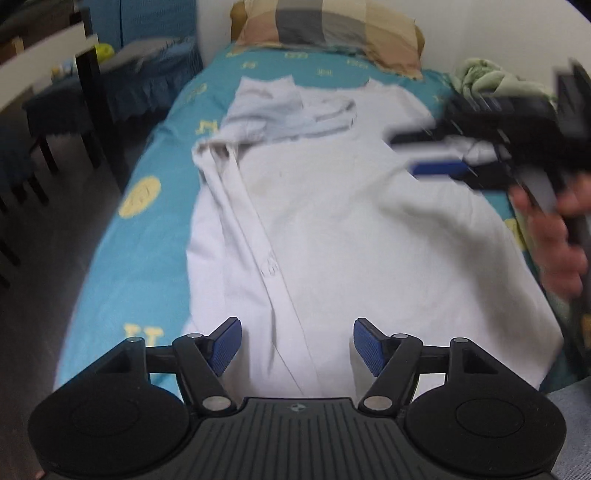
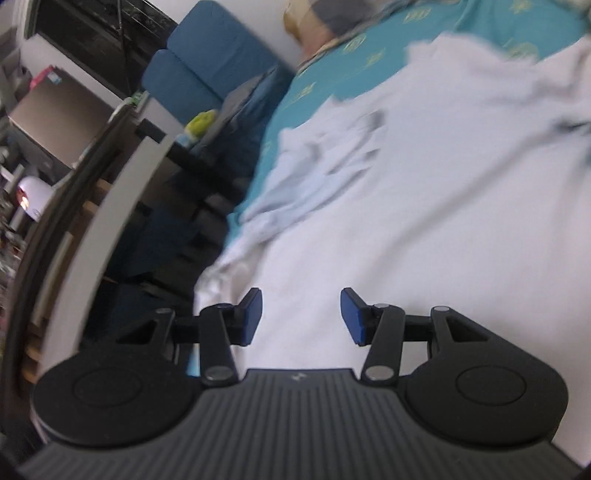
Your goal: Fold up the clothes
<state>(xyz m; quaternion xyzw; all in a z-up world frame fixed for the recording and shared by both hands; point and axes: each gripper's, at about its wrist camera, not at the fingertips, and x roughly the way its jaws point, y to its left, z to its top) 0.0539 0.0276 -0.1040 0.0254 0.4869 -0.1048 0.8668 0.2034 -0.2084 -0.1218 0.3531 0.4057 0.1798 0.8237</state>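
A large white garment lies spread along the teal bed sheet, with a folded seam running down its left half. My left gripper hovers over its near hem, open, blue pads apart with only cloth below them. My right gripper is open too, above the white garment near its left edge. In the left wrist view the right gripper shows blurred at the right, held by a hand. A crumpled pale blue garment lies at the far end.
A checked pillow sits at the head of the bed and a green cloth is bunched by the wall at right. Dark furniture and a blue cushioned seat stand along the bed's left side.
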